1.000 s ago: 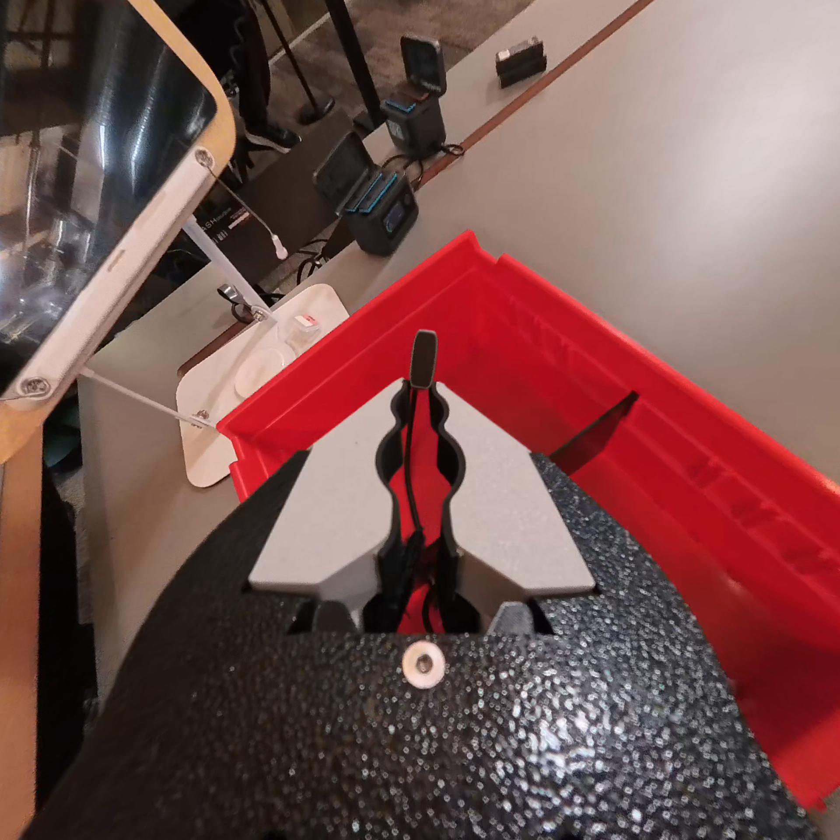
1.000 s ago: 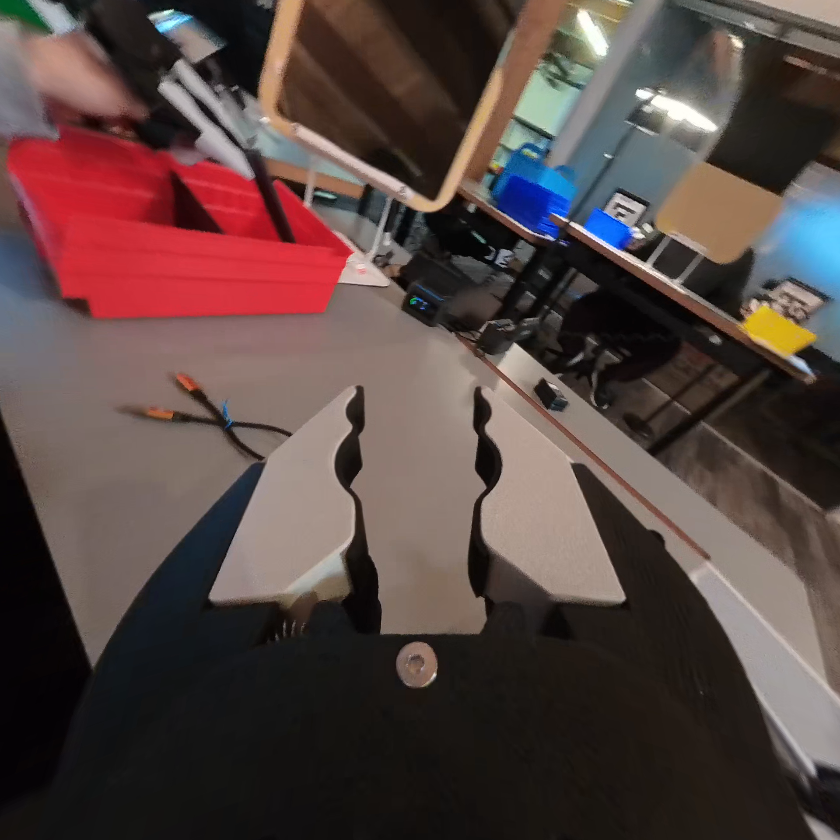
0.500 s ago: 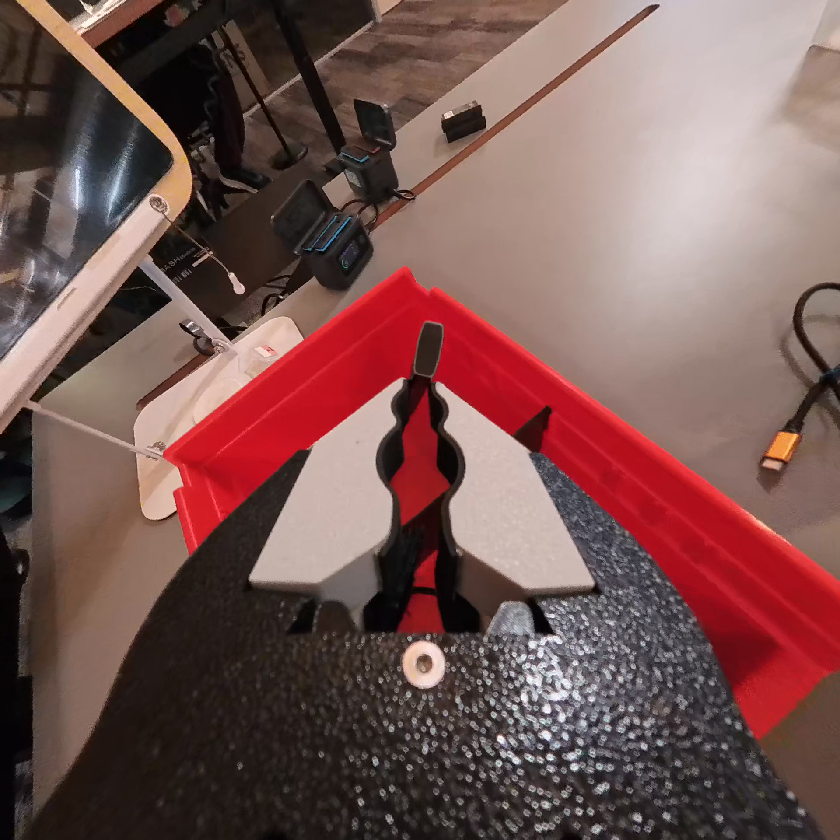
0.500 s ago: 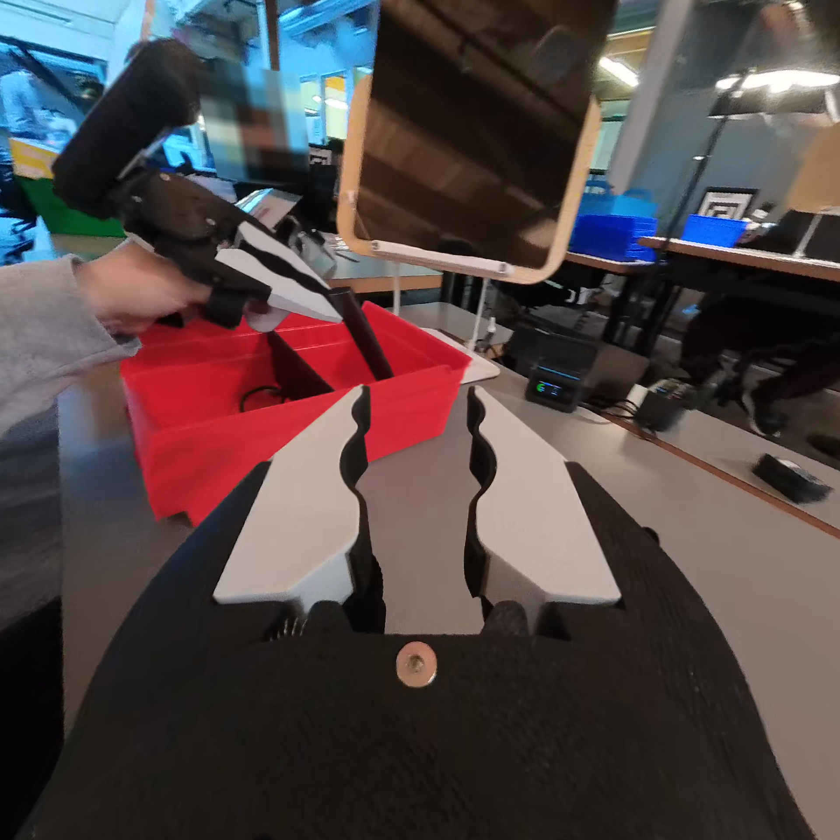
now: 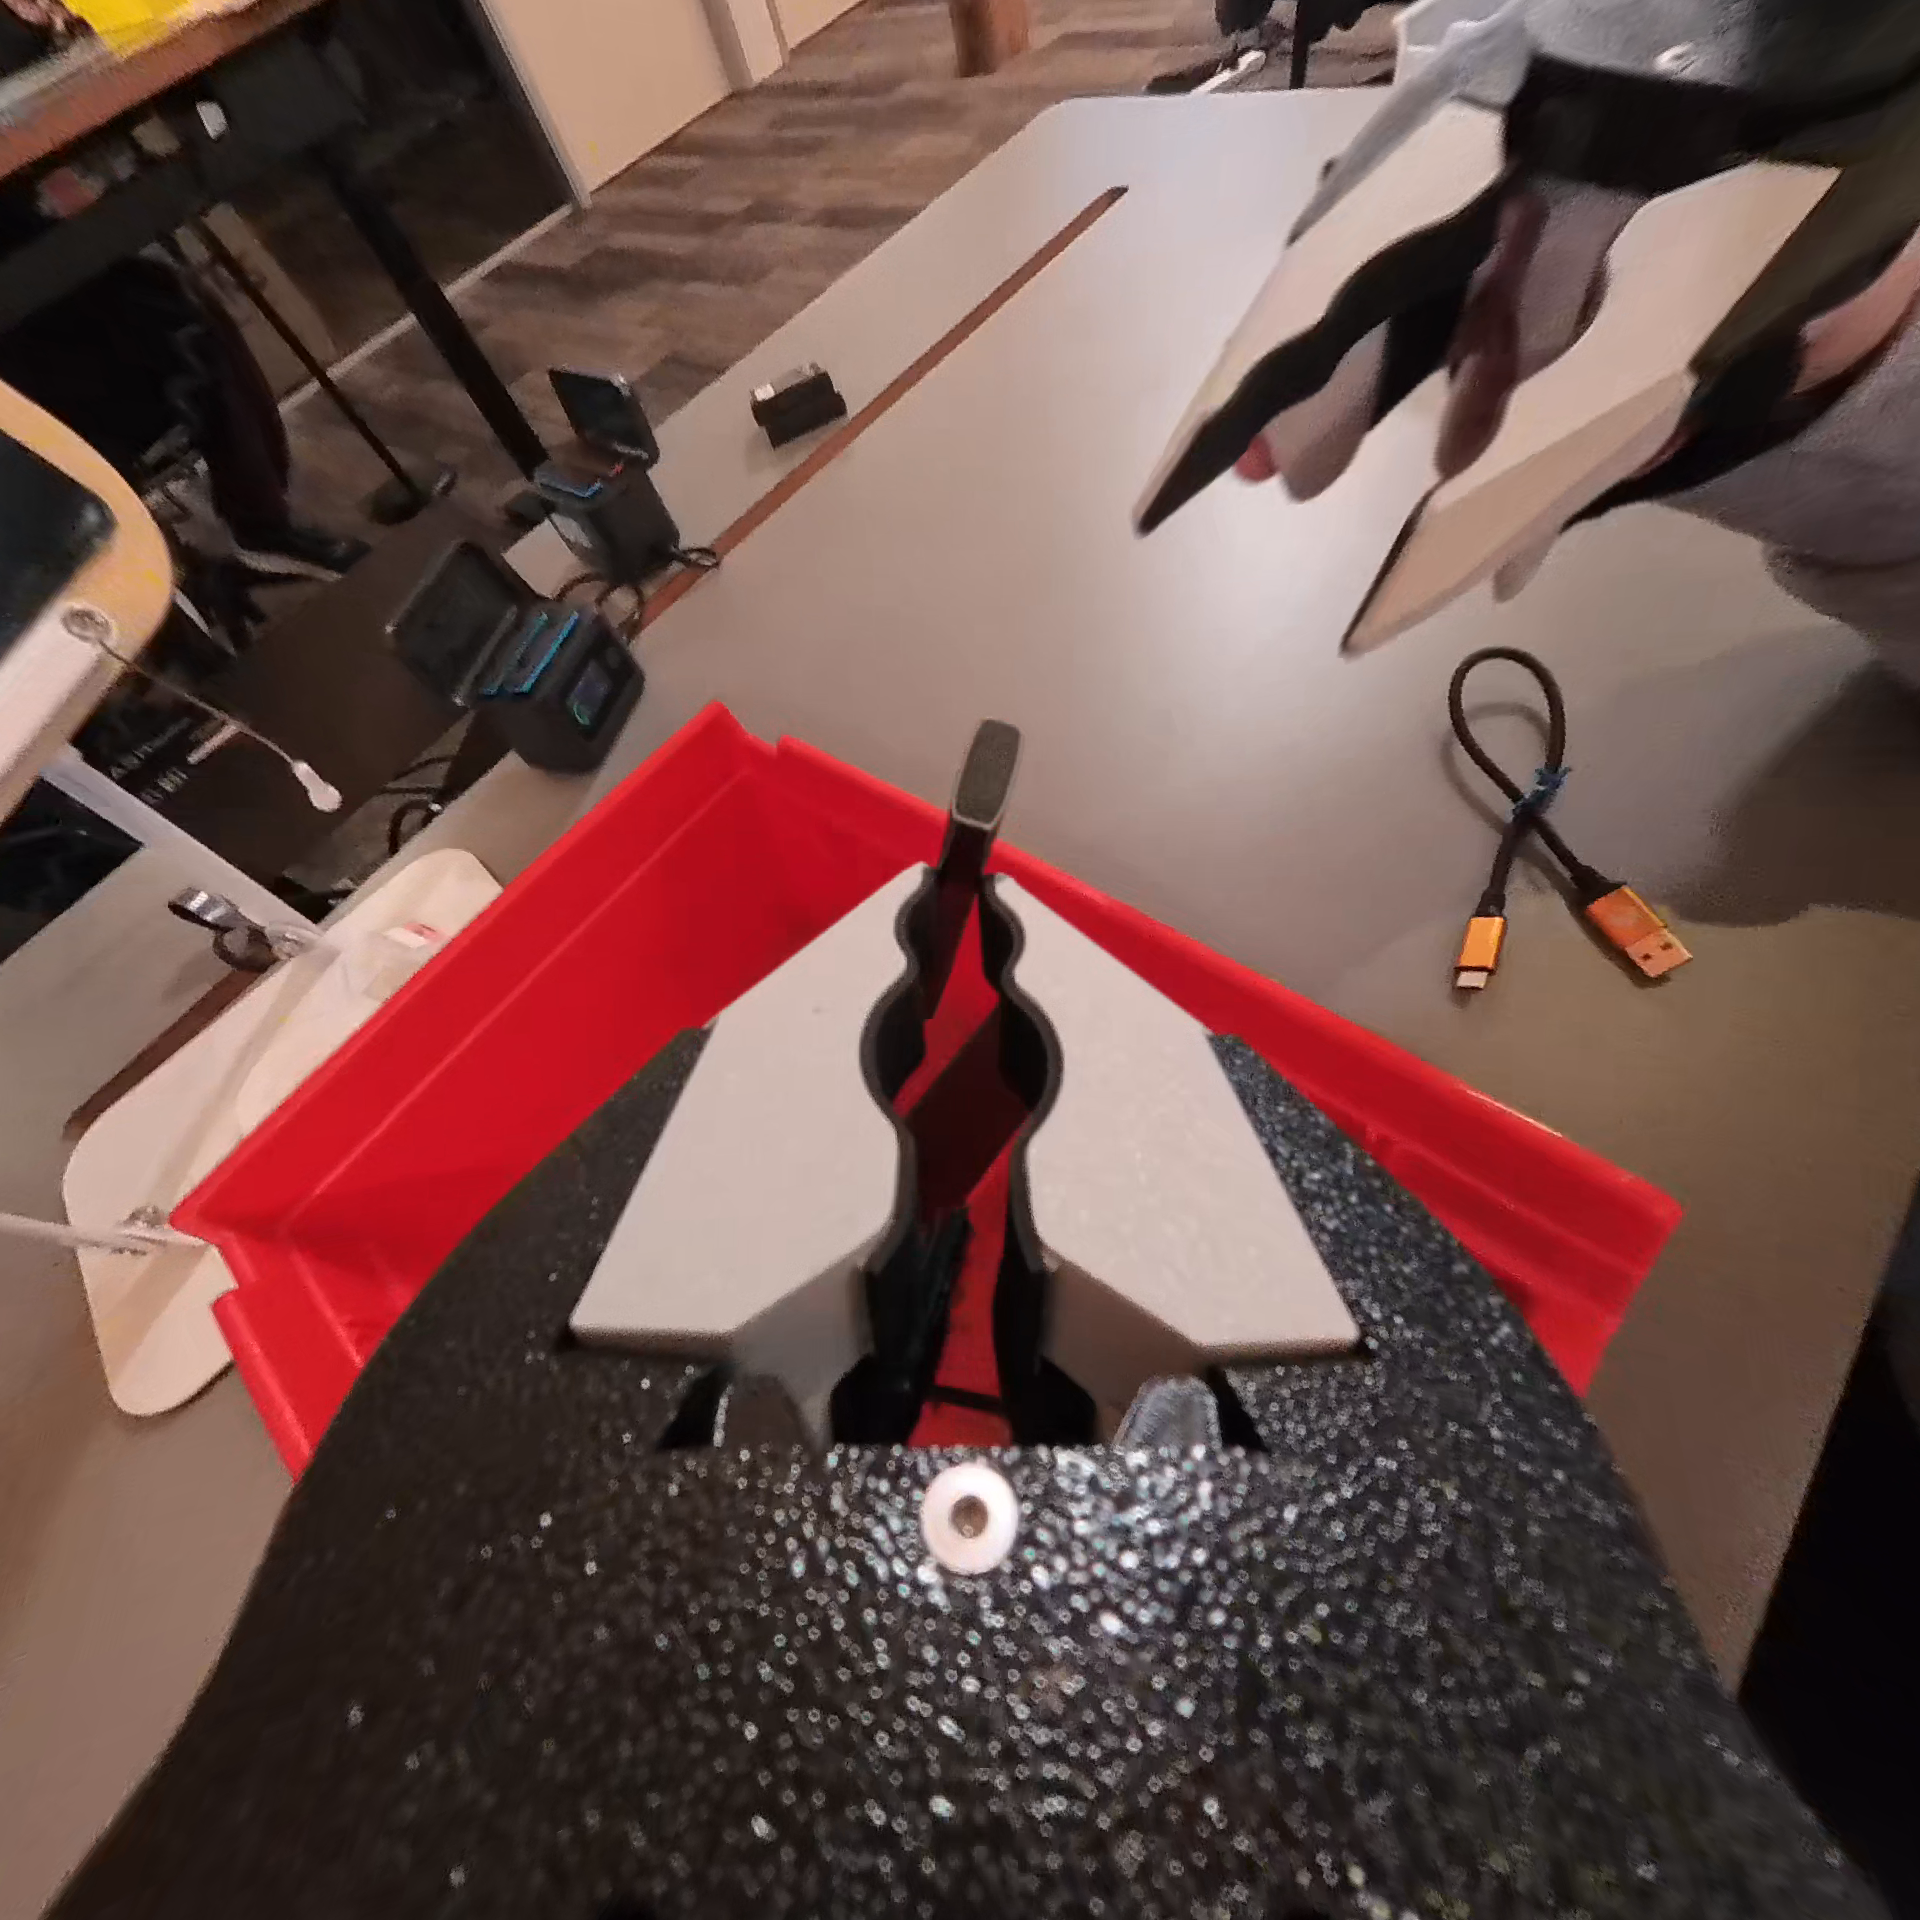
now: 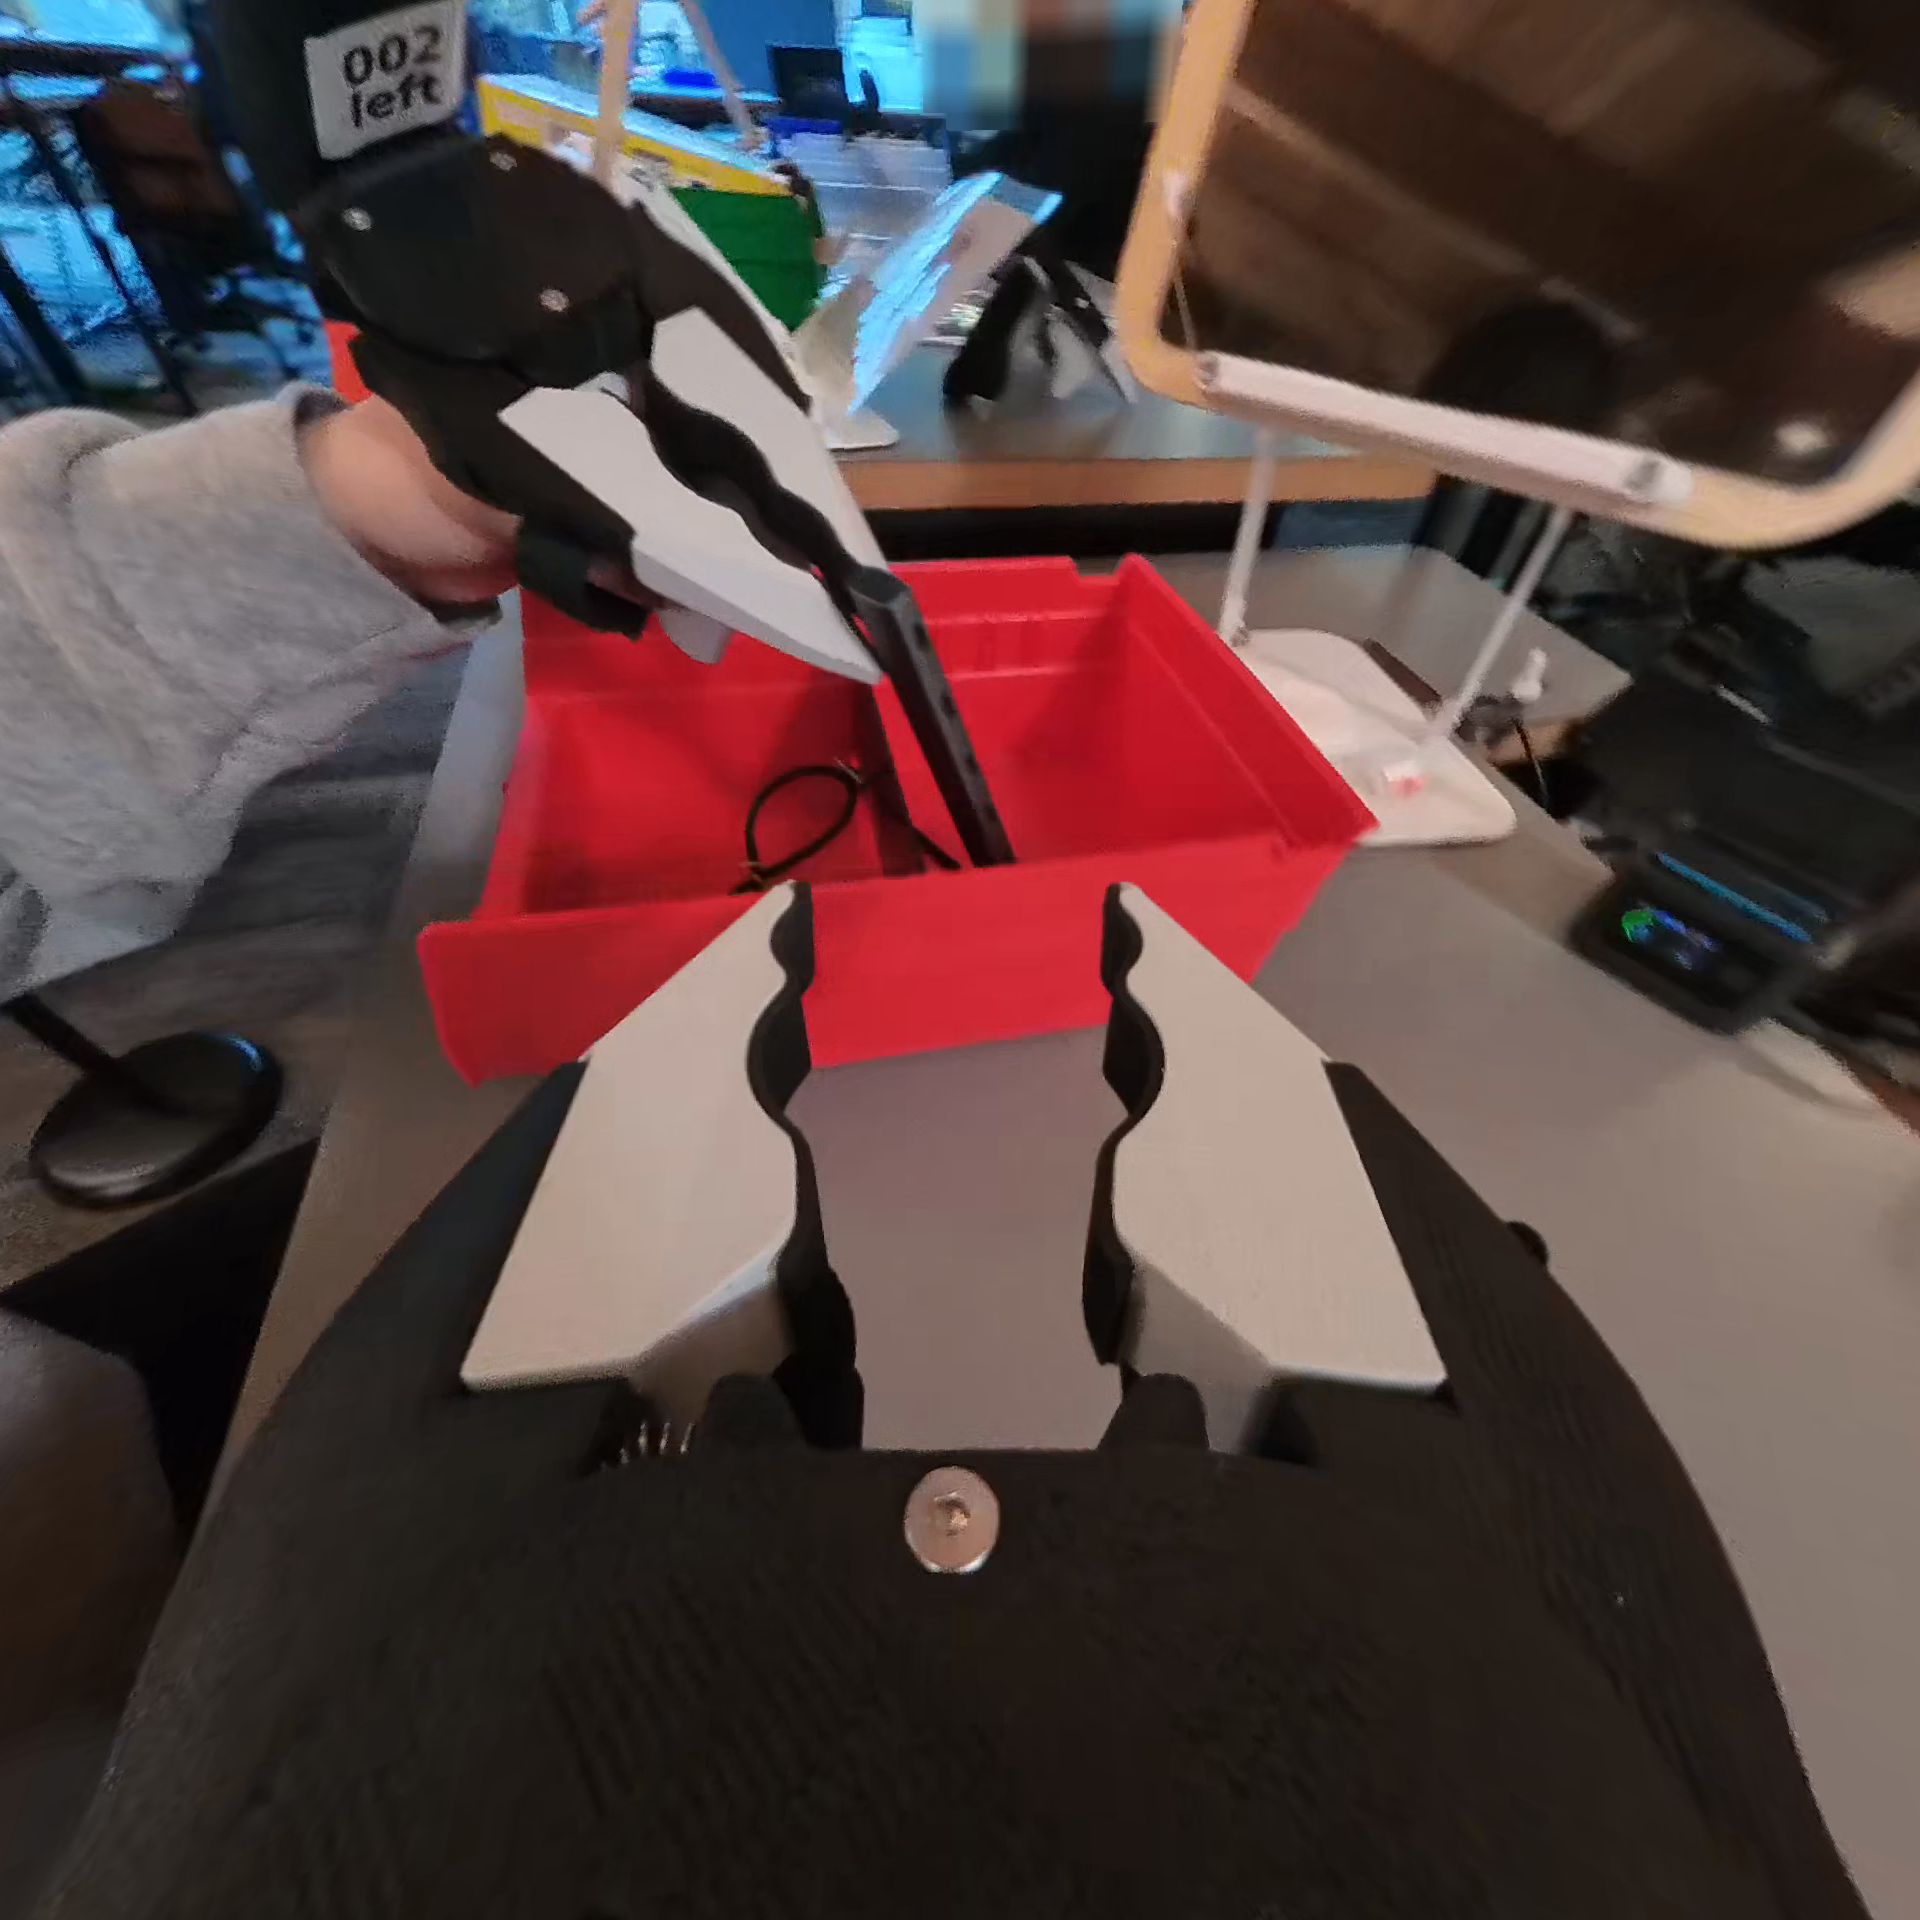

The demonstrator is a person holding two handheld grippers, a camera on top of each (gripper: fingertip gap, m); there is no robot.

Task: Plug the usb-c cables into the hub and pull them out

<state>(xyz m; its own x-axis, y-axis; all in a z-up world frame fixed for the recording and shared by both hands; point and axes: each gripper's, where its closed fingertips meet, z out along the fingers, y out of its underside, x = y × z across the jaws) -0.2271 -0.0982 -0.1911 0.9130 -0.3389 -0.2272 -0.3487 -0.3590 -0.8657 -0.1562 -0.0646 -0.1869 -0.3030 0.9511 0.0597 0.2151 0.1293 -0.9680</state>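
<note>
My left gripper (image 5: 961, 883) is shut on a slim dark hub (image 5: 982, 774), holding it tilted over the red bin (image 5: 540, 997). In the right wrist view the left gripper (image 6: 862, 634) grips the hub (image 6: 940, 727) by its upper end, and the lower end dips into the bin (image 6: 935, 956). A black looped cable (image 6: 800, 821) lies in the bin's left compartment. A short black cable with orange plugs (image 5: 1538, 831) lies on the grey table to the right of the bin. My right gripper (image 6: 956, 904) is open and empty in front of the bin; it also hangs above the table in the left wrist view (image 5: 1299, 551).
A framed panel on a thin stand (image 6: 1507, 312) with a white base (image 5: 270, 1039) stands behind the bin. Black charger cases (image 5: 540, 665) sit at the table's far edge. A person's grey sleeve (image 6: 156, 623) is at left. The table edge drops off at left. The tips of one gripper are about 9 cm away from the tips of the other.
The right gripper has swung round to face the bin and now shows in the left wrist view. The left gripper has drawn back, still shut on the hub.
</note>
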